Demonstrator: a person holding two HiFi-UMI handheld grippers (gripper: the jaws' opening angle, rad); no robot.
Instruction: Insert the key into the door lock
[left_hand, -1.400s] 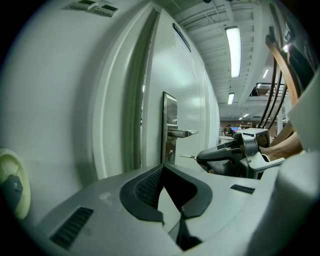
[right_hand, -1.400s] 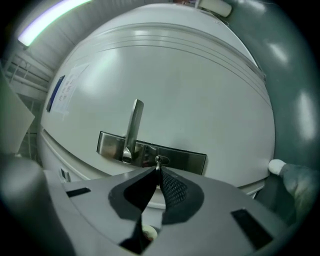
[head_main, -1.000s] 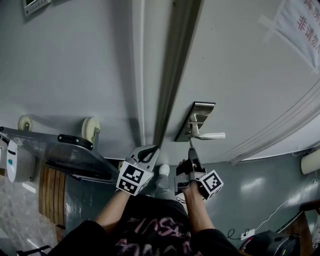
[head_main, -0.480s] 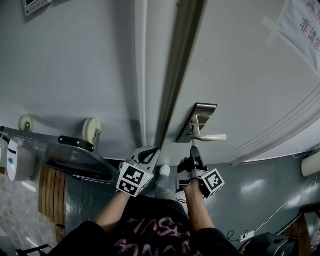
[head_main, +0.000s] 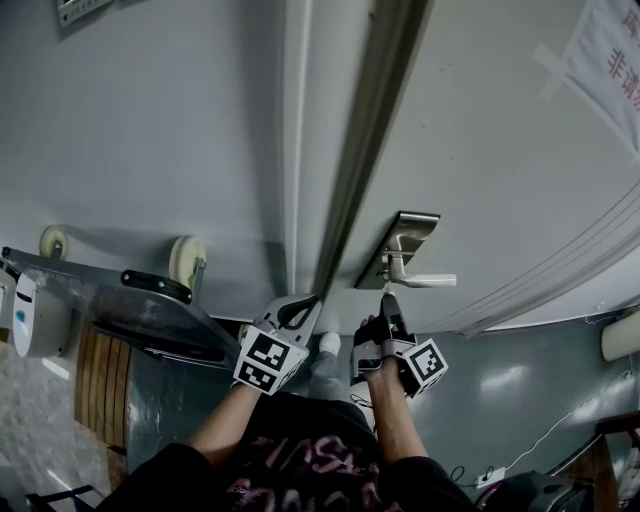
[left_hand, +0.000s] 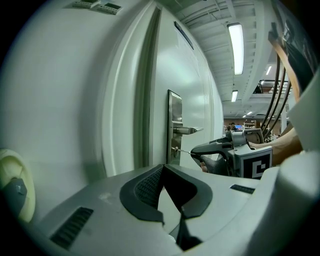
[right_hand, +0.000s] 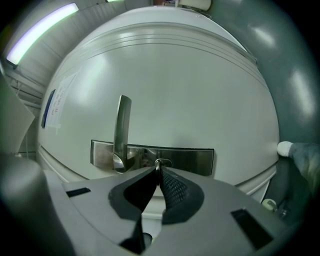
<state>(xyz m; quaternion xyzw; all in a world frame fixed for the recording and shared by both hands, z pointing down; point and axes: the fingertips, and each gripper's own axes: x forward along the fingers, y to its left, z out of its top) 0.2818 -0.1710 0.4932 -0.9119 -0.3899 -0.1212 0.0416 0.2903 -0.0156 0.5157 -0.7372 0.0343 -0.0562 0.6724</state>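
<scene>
A steel lock plate (head_main: 410, 238) with a lever handle (head_main: 430, 281) sits on the pale door. My right gripper (head_main: 384, 298) is shut on a thin key (left_hand: 185, 151) and points level at the plate. The key's tip sits at the round keyhole (right_hand: 161, 162) beside the lever handle (right_hand: 121, 130); how deep it sits I cannot tell. My left gripper (head_main: 300, 303) hangs to the left, near the door's edge, with its jaw tips together and nothing between them. From the left gripper (left_hand: 163, 169) I see the right gripper (left_hand: 200, 152) side on, and the lock plate (left_hand: 175, 125).
A grey door frame strip (head_main: 375, 130) runs up beside the lock. A cart (head_main: 150, 310) with pale wheels (head_main: 185, 260) stands at the left. A paper notice (head_main: 610, 50) is taped high on the door. A cable (head_main: 540, 430) lies on the floor at the right.
The head view has drifted, so the lock plate sits slightly lower and to the right in the frame. Both grippers hold nearly the same places, and the key stays gripped.
</scene>
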